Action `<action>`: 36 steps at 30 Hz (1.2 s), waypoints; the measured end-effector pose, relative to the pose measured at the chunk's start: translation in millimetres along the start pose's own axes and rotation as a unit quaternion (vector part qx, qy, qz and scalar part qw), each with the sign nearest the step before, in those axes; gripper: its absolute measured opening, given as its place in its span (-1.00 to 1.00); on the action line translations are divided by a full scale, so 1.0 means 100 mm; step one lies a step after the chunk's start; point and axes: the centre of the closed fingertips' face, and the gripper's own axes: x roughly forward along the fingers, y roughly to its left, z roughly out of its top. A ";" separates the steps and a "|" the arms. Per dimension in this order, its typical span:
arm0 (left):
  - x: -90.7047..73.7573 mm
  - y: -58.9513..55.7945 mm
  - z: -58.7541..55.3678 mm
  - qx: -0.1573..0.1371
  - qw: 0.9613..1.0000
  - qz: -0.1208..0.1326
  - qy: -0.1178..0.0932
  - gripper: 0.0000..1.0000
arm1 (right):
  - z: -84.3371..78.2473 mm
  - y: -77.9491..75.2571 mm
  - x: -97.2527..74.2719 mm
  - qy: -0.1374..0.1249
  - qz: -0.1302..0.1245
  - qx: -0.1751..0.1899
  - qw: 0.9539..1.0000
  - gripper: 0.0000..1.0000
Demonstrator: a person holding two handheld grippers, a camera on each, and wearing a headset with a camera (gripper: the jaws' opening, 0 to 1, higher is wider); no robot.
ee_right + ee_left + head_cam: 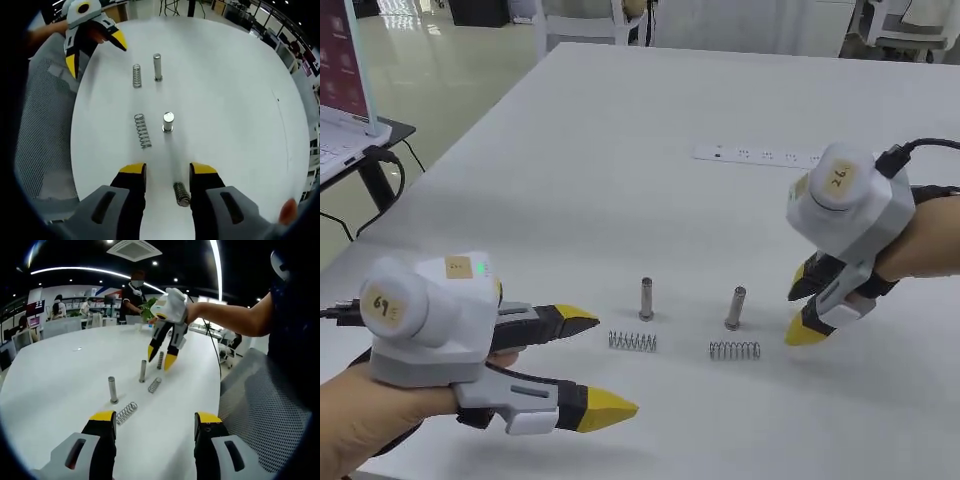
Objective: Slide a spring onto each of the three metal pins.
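Observation:
Two bare metal pins point(646, 298) point(735, 307) stand upright on the white table point(620, 180). A loose spring point(632, 341) point(734, 350) lies flat in front of each. My left gripper point(598, 365) is open at the lower left, its jaws pointing at the nearer spring point(127, 412) and pin point(113, 389). My right gripper point(802, 312) is open to the right of the second pin point(168, 121). A third spring point(181, 193) stands upright between its jaws, close to the right one; from the left gripper view it is the spring point(160, 360) framed by the right gripper point(161, 357). What it sits on is hidden.
A white power strip point(760, 156) lies farther back on the table. A laptop point(340, 100) sits on a side stand at the far left. A grey mesh chair point(265, 405) is at the table's near edge. People stand in the room beyond the table.

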 end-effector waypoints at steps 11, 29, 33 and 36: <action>-0.01 -0.01 0.01 0.002 1.000 -0.001 0.001 0.16 | 0.12 0.14 0.06 0.000 0.012 -0.019 1.000 -0.36; -0.01 -0.02 0.00 0.002 1.000 -0.001 0.001 0.12 | 0.21 0.31 0.23 -0.001 0.033 -0.034 0.999 -0.54; -0.01 -0.02 0.00 0.001 1.000 -0.002 0.001 0.11 | 0.20 0.33 0.26 0.002 0.035 -0.038 0.999 -0.59; -0.01 -0.01 -0.01 0.001 1.000 -0.002 0.001 0.10 | 0.20 0.32 0.29 0.002 0.035 -0.041 0.999 -0.62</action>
